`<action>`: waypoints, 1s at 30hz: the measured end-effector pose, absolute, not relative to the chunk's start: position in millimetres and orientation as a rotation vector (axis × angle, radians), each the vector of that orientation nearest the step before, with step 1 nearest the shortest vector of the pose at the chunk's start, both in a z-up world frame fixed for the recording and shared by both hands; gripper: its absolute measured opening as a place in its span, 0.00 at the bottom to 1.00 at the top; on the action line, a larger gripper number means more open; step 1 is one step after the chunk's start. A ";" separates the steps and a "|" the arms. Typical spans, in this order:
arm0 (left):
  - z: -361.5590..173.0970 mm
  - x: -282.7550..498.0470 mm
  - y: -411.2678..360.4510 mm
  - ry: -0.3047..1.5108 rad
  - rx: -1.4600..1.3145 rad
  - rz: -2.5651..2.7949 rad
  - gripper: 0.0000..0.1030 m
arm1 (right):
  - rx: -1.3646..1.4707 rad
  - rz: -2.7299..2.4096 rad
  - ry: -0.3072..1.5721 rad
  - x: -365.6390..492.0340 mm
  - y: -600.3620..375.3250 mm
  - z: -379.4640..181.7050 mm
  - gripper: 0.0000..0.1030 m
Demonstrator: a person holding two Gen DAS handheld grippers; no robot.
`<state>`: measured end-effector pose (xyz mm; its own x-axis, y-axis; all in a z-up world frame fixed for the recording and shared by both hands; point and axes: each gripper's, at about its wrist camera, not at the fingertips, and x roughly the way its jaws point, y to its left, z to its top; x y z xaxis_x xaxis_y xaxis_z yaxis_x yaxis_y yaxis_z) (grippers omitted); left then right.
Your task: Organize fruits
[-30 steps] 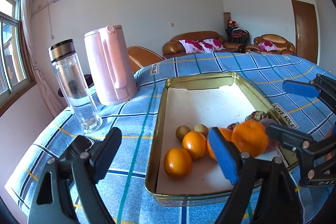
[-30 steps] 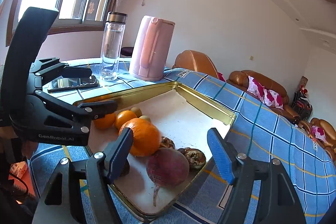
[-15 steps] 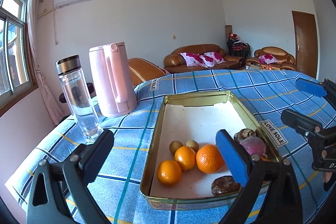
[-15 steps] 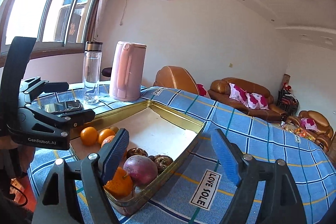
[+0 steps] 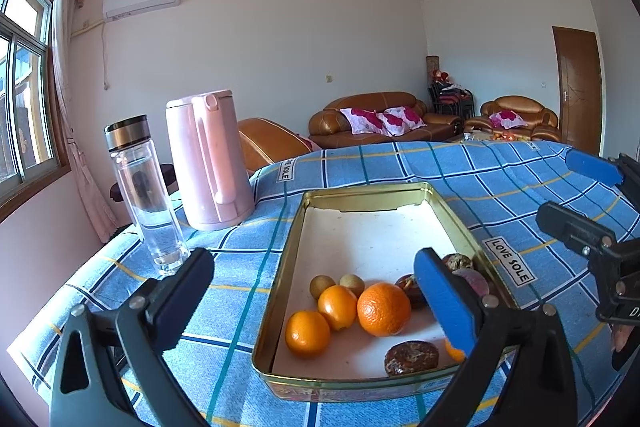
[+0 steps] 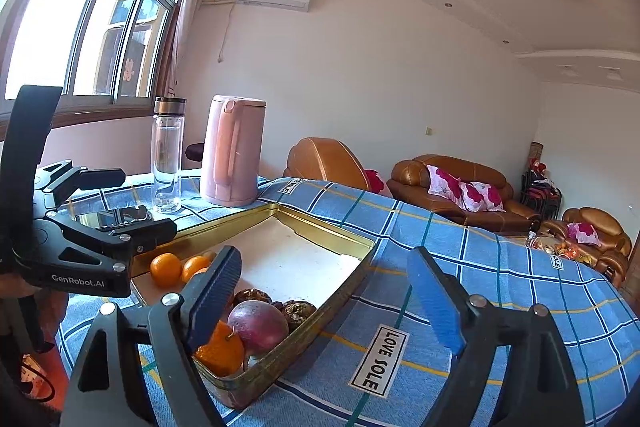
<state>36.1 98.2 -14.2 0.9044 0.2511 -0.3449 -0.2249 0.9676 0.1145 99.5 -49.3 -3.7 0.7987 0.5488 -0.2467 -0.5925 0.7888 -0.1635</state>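
left wrist view, oranges and dark fruits lay clustered at the near end of the gold tin tray on the blue checked cloth, left gripper spreading, empty, right gripper likewise opening on nothing, pink kettle and glass bottle stood beyond

Both wrist views look along their fingers, slightly downward and close, at the gold rectangular metal tray, from its near-left and near-right corners.

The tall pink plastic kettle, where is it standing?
In the left wrist view, the pink kettle stands left of the gold metal tray, beside the clear glass bottle.
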 end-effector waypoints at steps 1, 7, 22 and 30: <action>-14.2 35.7 97.5 0.364 0.073 0.247 1.00 | -0.236 0.618 0.189 99.3 -49.8 -3.5 0.84; -13.7 36.5 96.1 0.365 0.073 0.250 1.00 | -0.234 0.614 0.183 98.8 -53.3 -2.2 0.84; -8.0 37.5 82.5 0.362 0.083 0.237 1.00 | -0.204 0.582 0.166 96.9 -73.0 4.4 0.84; -6.9 40.4 74.4 0.361 0.099 0.216 1.00 | -0.190 0.576 0.167 98.4 -79.7 4.0 0.84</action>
